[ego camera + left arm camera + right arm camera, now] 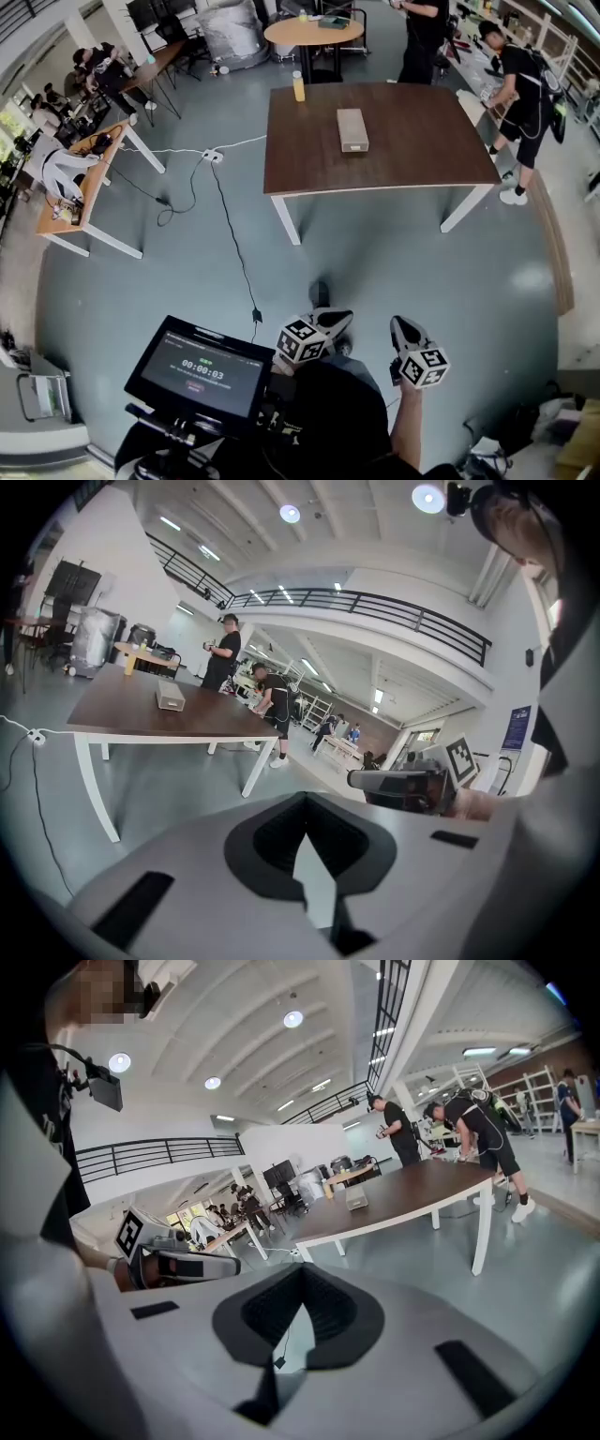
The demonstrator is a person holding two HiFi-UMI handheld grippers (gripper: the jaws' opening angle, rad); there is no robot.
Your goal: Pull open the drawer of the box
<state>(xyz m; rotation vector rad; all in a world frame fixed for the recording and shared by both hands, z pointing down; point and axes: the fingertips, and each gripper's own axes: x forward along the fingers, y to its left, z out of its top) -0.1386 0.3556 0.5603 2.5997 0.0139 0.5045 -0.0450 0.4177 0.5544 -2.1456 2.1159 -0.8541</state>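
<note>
A small grey box [352, 129] lies on the dark brown table [422, 141] across the room, far ahead of both grippers. It also appears in the left gripper view as the box [170, 697] and in the right gripper view as the box [356, 1198]. My left gripper [328, 322] and right gripper [403, 330] are held close to the body above the grey floor, side by side. The left gripper [305, 803] is shut with nothing in it. The right gripper [302, 1274] is shut and empty too. The box's drawer front cannot be made out from here.
A yellow bottle [298, 86] stands at the table's far left corner. A cable and power strip [212, 156] run across the floor left of the table. Two people [520, 94] stand at the right by shelves. A round table [312, 33] and a desk [89, 187] stand further off.
</note>
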